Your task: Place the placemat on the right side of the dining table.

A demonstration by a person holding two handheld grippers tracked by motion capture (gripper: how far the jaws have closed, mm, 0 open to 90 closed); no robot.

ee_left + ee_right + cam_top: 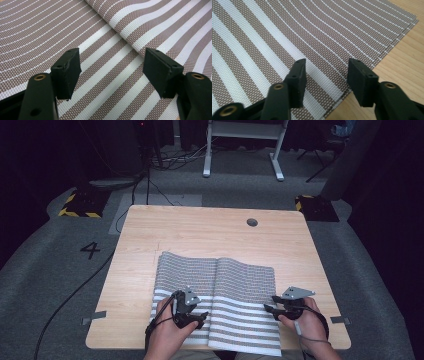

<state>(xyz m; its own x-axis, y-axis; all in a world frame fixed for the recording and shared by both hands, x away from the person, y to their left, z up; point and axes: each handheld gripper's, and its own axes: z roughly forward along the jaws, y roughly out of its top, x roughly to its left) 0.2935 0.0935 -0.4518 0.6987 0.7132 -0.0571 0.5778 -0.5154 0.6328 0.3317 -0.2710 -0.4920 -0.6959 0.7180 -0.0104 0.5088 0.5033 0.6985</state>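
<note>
1. Table (200, 227): light wood top, a round cable hole (252, 222) toward 1 o'clock, and grey tape tabs on the floor at its two near corners.

2. Striped woven mat (240, 285): brown and white, lying flat on the near half of the table from centre down to 6 o'clock. I see a raised fold running front to back through its middle. Its near edge hangs just past the table edge.

3. Left gripper (197, 316): in my left hand (167, 332), over the mat's near left part, about 7 o'clock. Along its own camera the gripper (112, 72) has its jaws wide apart, nothing between them, striped weave below, the fold running toward 12 o'clock.

4. Right gripper (271, 304): in my right hand (305, 322), at the mat's right edge, about 5 o'clock. Its gripper (327, 82) has jaws spread, holding nothing, poised over the mat's edge where bare wood begins.
</note>
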